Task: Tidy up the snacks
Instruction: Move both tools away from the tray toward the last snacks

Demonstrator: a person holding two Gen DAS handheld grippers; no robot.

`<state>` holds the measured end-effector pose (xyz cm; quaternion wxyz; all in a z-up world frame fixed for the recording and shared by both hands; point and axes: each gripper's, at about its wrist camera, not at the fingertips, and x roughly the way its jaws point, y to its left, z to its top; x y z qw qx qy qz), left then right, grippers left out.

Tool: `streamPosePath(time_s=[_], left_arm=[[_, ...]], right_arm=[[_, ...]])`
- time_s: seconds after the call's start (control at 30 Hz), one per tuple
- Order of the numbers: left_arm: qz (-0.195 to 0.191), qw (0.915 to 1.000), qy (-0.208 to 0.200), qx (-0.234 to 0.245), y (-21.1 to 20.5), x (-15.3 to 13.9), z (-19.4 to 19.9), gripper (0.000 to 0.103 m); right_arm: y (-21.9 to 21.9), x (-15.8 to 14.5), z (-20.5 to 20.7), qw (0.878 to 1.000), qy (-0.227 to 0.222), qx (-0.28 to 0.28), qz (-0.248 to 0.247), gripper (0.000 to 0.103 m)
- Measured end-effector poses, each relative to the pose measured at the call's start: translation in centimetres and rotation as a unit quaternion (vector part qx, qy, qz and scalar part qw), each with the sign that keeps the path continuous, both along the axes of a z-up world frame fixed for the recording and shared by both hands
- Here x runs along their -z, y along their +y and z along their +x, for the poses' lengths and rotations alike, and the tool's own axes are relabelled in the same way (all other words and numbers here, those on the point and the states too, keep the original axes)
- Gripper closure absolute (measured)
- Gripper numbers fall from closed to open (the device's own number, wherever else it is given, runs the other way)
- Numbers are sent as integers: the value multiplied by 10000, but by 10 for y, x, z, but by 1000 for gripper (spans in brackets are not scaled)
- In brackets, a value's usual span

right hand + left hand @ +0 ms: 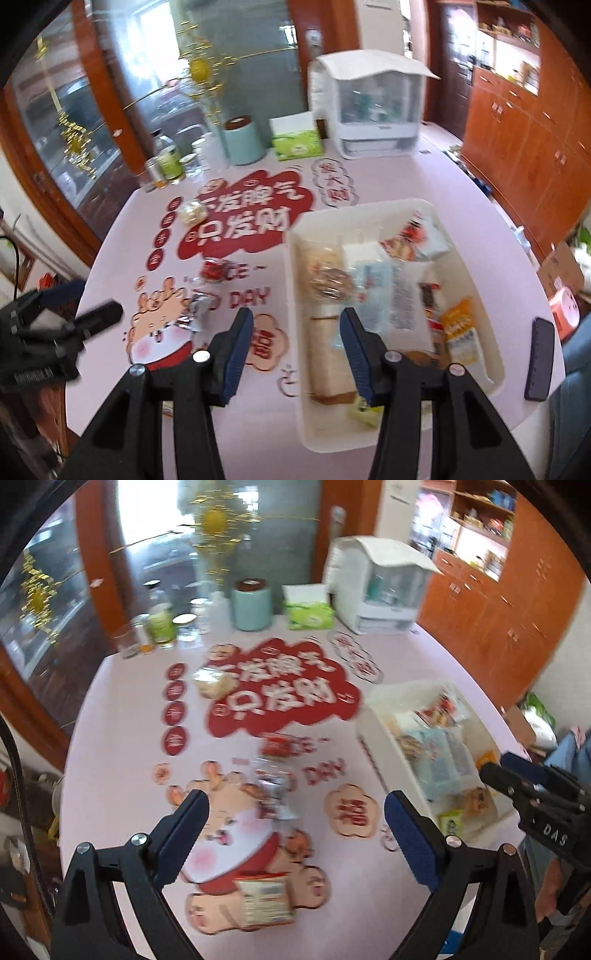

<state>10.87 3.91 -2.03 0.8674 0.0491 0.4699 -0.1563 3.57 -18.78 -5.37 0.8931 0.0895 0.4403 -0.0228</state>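
Note:
A white bin [295,266] on the pink table holds several snack packets; it also shows in the left wrist view [373,738]. Loose snacks lie on the table: a pale packet [212,683] far off, a small red one [277,746], a clear shiny one [275,794] and a red-and-white packet [264,902] close between my left fingers. My left gripper [295,834] is open and empty above the table. My right gripper [295,350] is open and empty over the bin's left wall; in the left wrist view it shows at the right edge [517,779].
At the table's far end stand a teal canister [252,605], a green tissue box [308,607], jars [160,622] and a white appliance [380,587]. A dark phone [540,363] lies right of the bin. Wooden cabinets [524,147] line the right wall.

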Motion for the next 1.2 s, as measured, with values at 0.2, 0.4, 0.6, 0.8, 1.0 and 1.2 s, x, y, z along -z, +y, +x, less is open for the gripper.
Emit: streamPosePath(time_s=[0.2, 0.4, 0.6, 0.8, 1.0, 1.2], left_arm=[[199, 9988, -343, -280, 73, -38, 32, 8], [838, 9933, -715, -354, 119, -82, 77, 8], [1103, 9894, -916, -227, 139, -118, 126, 7], [1671, 9794, -1076, 358, 126, -135, 166, 7], [2305, 9529, -1503, 1272, 96, -143, 207, 7], [2482, 9369, -1057, 2224, 65, -85, 250, 7]], right_arm=[[38, -14, 15, 9992, -24, -320, -241, 54], [62, -42, 36, 9975, -128, -545, -436, 54], [79, -72, 69, 9963, -164, -666, -509, 54], [97, -104, 114, 9939, -211, -793, -739, 54], [107, -121, 173, 9925, -163, -677, -1008, 53], [111, -73, 215, 9946, 343, -584, -785, 52]])
